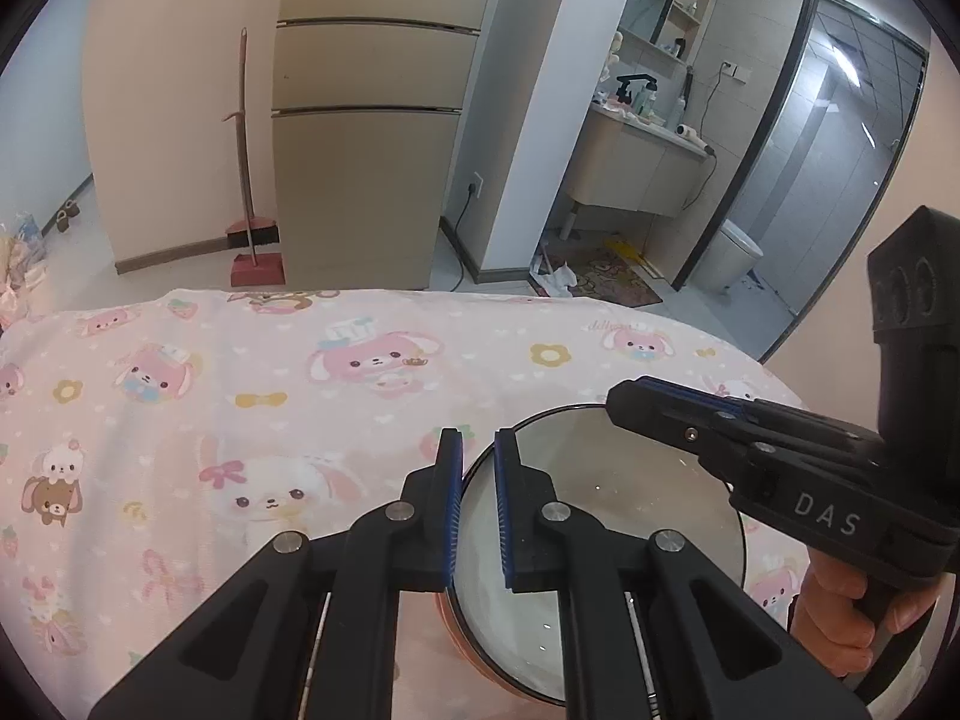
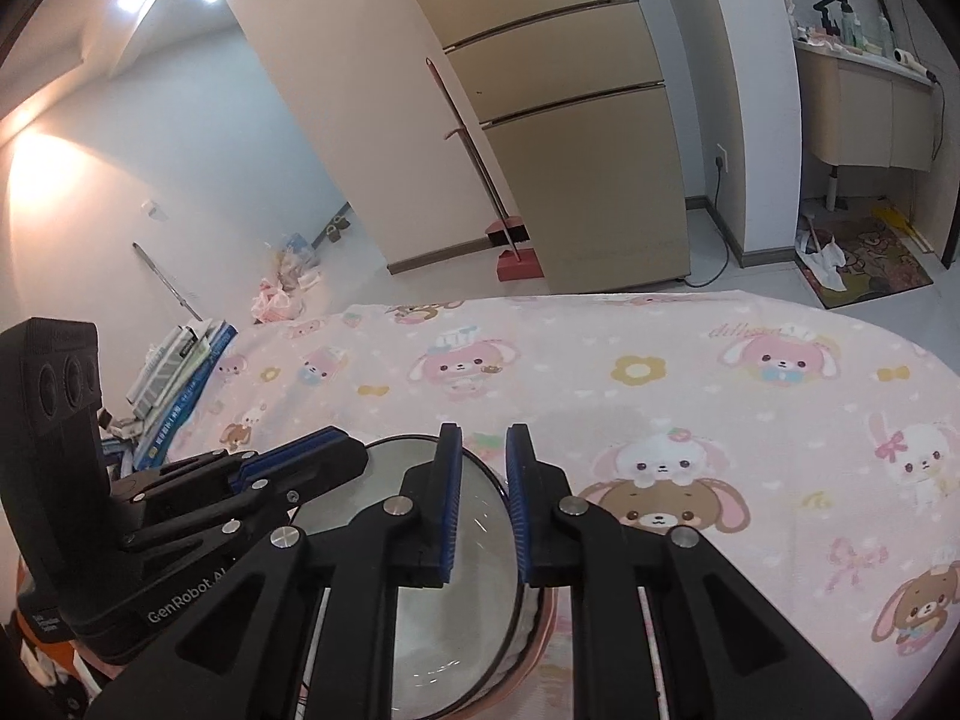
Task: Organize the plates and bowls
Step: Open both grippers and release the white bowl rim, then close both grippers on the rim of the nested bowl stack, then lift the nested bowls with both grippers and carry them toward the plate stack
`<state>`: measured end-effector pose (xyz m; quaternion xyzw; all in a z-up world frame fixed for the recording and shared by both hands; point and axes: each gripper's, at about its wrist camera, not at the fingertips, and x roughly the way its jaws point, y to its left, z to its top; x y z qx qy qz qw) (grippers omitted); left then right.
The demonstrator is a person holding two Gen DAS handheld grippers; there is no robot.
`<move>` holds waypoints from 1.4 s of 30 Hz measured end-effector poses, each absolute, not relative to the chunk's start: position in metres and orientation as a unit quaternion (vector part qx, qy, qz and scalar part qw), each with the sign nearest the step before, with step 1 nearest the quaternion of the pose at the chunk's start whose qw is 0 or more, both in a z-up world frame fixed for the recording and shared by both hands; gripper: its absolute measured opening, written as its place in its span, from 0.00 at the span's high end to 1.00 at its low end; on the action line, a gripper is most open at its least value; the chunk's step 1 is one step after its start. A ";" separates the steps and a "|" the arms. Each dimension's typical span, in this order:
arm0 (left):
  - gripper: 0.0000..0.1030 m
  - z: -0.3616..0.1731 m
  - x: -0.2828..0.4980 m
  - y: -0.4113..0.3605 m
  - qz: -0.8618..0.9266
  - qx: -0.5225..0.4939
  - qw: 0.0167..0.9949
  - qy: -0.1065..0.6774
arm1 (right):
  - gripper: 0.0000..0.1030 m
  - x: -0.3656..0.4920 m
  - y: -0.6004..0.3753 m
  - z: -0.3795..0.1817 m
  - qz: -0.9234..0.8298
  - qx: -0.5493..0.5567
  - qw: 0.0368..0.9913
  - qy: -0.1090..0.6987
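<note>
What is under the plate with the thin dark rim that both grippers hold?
Under the plate a pink, orange-toned rim of another dish sticks out, and between them a white edge. Below lies the cartoon tablecloth. How many dishes are stacked there is covered by the plate.

A table covered by a pink cartoon-animal cloth (image 1: 360,372) is seen. At its near edge a bowl (image 1: 600,540) with a dark rim and a pinkish outer wall is set on the cloth. At the left, stacked books (image 2: 180,372) are seen just beside the cloth's edge.

a bowl (image 1: 600,540) sits on the table (image 1: 240,390), fridge (image 1: 366,150) behind it.
</note>
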<state>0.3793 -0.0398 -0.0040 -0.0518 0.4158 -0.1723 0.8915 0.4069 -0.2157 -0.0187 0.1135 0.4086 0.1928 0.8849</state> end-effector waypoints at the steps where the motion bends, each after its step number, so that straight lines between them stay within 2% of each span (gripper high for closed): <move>1: 0.91 -0.004 0.379 -0.039 -0.172 -0.055 0.890 0.418 | 0.86 0.406 -0.215 -0.018 0.190 0.110 0.885 0.411; 5: 0.90 0.006 0.377 -0.029 -0.160 -0.063 0.895 0.411 | 0.84 0.400 -0.222 -0.004 0.175 0.106 0.893 0.402; 7: 0.89 0.013 0.375 -0.027 -0.153 -0.053 0.891 0.424 | 0.70 0.395 -0.231 0.008 0.173 0.118 0.895 0.393; 8: 0.79 0.014 0.374 -0.026 -0.158 -0.054 0.887 0.430 | 0.60 0.392 -0.235 0.014 0.175 0.124 0.896 0.389; 9: 0.62 0.016 0.371 -0.024 -0.166 -0.058 0.883 0.435 | 0.56 0.389 -0.240 0.019 0.180 0.128 0.896 0.386; 10: 0.50 0.017 0.368 -0.022 -0.169 -0.061 0.881 0.437 | 0.56 0.387 -0.245 0.024 0.185 0.134 0.894 0.386; 11: 0.28 0.018 0.364 -0.020 -0.167 -0.062 0.883 0.435 | 0.54 0.385 -0.249 0.026 0.188 0.141 0.891 0.388; 12: 0.16 0.019 0.362 -0.019 -0.164 -0.061 0.884 0.433 | 0.50 0.383 -0.255 0.027 0.191 0.154 0.887 0.392; 14: 0.16 0.018 0.359 -0.018 -0.155 -0.052 0.883 0.440 | 0.44 0.383 -0.260 0.023 0.200 0.168 0.874 0.410; 18: 0.16 0.007 0.363 -0.013 -0.168 -0.090 0.857 0.480 | 0.42 0.388 -0.264 0.005 0.197 0.188 0.853 0.445; 22: 0.16 -0.008 0.365 -0.009 -0.173 -0.135 0.837 0.501 | 0.41 0.396 -0.265 -0.029 0.200 0.249 0.807 0.496; 24: 0.16 -0.019 0.366 -0.008 -0.164 -0.153 0.829 0.512 | 0.46 0.398 -0.260 -0.042 0.193 0.250 0.794 0.519; 25: 0.18 -0.024 0.366 -0.008 -0.161 -0.157 0.826 0.517 | 0.47 0.398 -0.258 -0.046 0.192 0.252 0.793 0.521; 27: 0.31 -0.035 0.368 -0.010 -0.157 -0.161 0.818 0.530 | 0.47 0.399 -0.253 -0.054 0.189 0.252 0.790 0.527; 37: 0.33 -0.063 0.378 -0.020 -0.178 -0.179 0.799 0.546 | 0.47 0.416 -0.233 -0.089 0.204 0.259 0.747 0.578; 40: 0.41 -0.065 0.381 -0.020 -0.182 -0.184 0.795 0.549 | 0.50 0.420 -0.233 -0.098 0.206 0.275 0.735 0.585; 42: 0.56 -0.067 0.384 -0.021 -0.200 -0.200 0.782 0.555 | 0.52 0.423 -0.234 -0.103 0.210 0.286 0.723 0.593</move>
